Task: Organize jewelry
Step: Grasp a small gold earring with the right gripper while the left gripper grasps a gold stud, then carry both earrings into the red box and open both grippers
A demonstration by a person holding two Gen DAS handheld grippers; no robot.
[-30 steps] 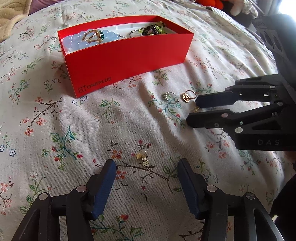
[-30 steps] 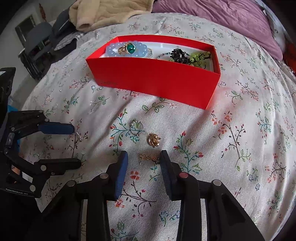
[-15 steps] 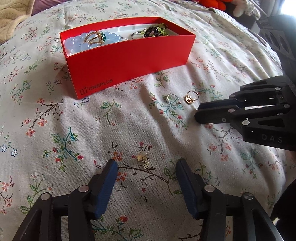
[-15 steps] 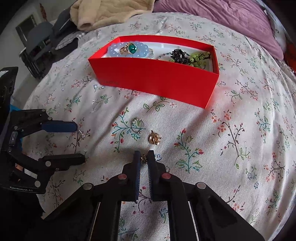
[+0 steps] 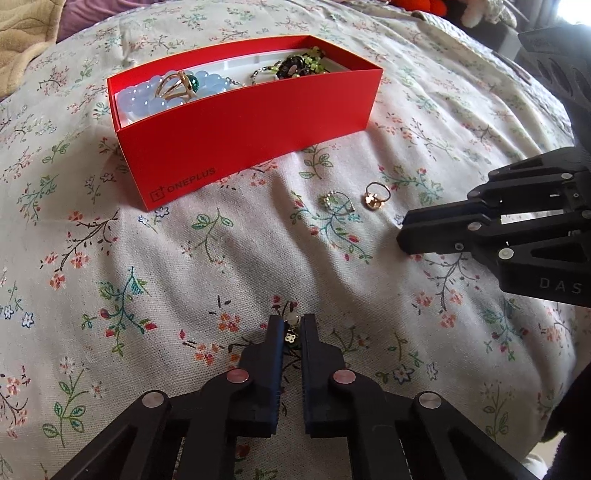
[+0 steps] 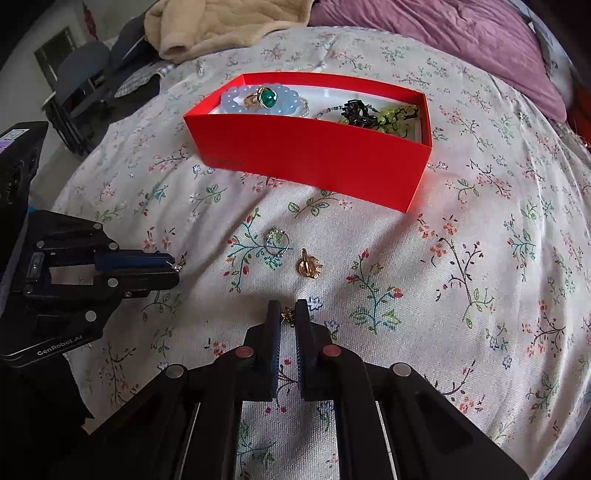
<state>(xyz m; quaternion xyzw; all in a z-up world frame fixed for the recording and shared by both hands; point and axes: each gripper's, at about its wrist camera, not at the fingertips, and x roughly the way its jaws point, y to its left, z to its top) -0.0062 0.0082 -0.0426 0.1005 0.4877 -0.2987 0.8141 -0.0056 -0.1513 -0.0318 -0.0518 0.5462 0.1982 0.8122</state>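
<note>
A red box (image 5: pixel 251 147) (image 6: pixel 314 162) stands on the floral bedspread and holds a blue bead bracelet (image 5: pixel 147 101), a green-stone ring (image 6: pixel 266 96) and a black-and-green piece (image 6: pixel 373 115). My left gripper (image 5: pixel 291 325) (image 6: pixel 173 267) is closing tight on a small clover earring (image 5: pixel 291 334), its pads pressing it against the cloth. Pointing steeply down, my right gripper (image 6: pixel 287 314) (image 5: pixel 402 232) is shut on a small gold earring (image 6: pixel 288 316). A silver ring (image 5: pixel 338 202) (image 6: pixel 277 242) and a gold ring (image 5: pixel 375 195) (image 6: pixel 309 264) lie loose between the box and the grippers.
The bedspread (image 6: pixel 480 258) is soft and creased. A beige blanket (image 6: pixel 221 26) and a purple pillow (image 6: pixel 443 40) lie behind the box. Off the bed's left edge stands a dark chair (image 6: pixel 85 74).
Both grippers went from open to shut. The right one closed first on the gold earring, then the left one closed on the clover earring. Neither hand moved much.
</note>
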